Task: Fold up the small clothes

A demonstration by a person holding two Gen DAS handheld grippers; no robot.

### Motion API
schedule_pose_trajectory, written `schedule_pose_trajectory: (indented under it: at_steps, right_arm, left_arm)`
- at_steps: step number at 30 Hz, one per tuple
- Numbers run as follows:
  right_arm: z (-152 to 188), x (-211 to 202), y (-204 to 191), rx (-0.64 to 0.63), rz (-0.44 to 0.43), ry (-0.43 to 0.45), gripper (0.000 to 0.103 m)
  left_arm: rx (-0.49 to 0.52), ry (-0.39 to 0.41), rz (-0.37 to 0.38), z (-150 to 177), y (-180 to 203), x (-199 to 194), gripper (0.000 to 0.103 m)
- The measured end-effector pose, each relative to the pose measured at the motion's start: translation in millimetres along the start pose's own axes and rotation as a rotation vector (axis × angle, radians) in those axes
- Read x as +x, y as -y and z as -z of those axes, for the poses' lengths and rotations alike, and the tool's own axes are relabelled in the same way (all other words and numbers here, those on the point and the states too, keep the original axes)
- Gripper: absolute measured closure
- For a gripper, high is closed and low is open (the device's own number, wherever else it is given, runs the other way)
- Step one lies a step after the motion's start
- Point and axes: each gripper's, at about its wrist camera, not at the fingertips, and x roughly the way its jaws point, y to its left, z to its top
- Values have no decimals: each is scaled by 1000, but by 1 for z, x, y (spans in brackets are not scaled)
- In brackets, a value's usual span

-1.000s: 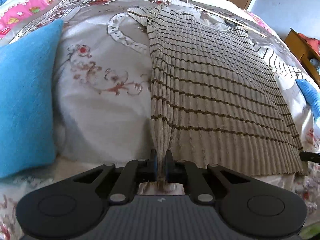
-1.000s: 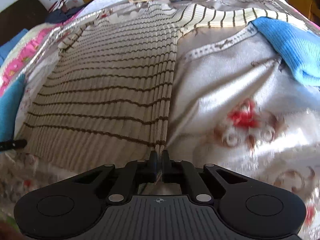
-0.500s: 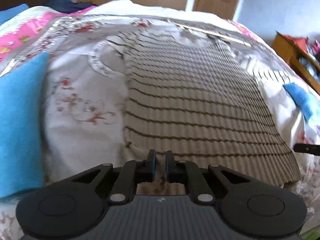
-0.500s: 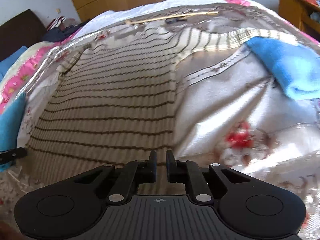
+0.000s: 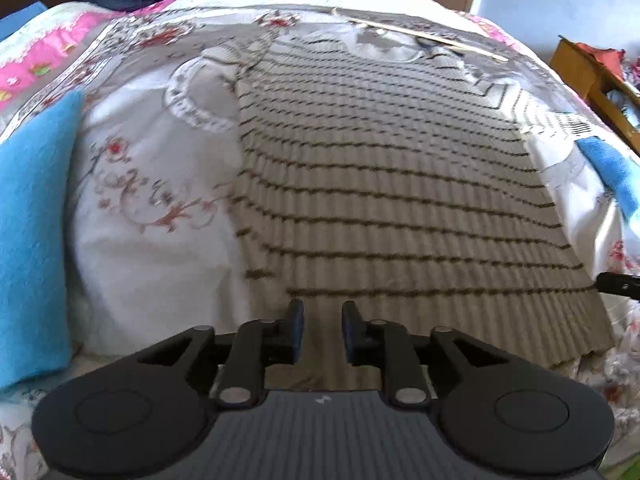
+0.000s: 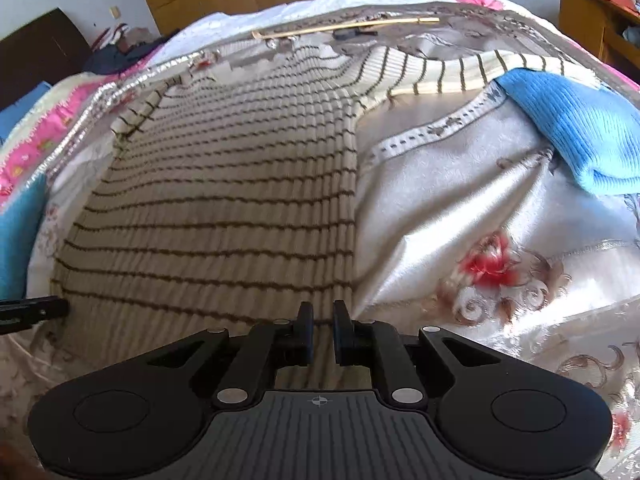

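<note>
The left gripper (image 5: 322, 330) is seen with its jaws parted and nothing between them, poised over the near hem of the sweater (image 5: 392, 184) close to its left corner. The right gripper (image 6: 320, 332) is likewise unloaded, its jaws a little apart, above the hem near the right corner. The sweater is spread flat on the bedspread (image 5: 160, 272), hem nearest, collar farthest, with one sleeve (image 6: 448, 70) laid out to the right.

The garment seems to be laid out and not yet folded. For the first fold, a side edge or sleeve should be taken up in a shallow pinch, so that only the knit is caught and not the bedspread beneath. Both layers of the sweater should be gripped together and the ribs kept straight while the side is carried inward.

A blue cloth (image 6: 572, 136) lies against the end of the right sleeve and may be overlapping the cuff; that cannot be told for certain. It should be kept out of the pinch. A blue cushion (image 5: 32, 232) sits well to the left, clear of the sweater. Beyond the collar a thin stick (image 6: 348, 27) lies across the bed, with a small dark thing just beside it; neither is in the way.
</note>
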Motion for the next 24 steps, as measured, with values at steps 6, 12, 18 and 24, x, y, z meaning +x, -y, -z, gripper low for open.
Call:
schedule_pose_trajectory:
  at_steps: [6,12,18,24]
  right_arm:
    - [9,7,-11,-10,-33,-25,90]
    - [16,12,-10,-19,-26,-50,89]
    - [2,1,4,14,4,10,88]
    - [-29,-6,44,101,76,104,87]
  left_arm:
    - [35,-13,18,-6,18,8,63]
    - [58,-61,-2,3,23,19,61]
    - [62,-54,-2,5,26,15,59]
    - [136,9,61,-15,57,10,58]
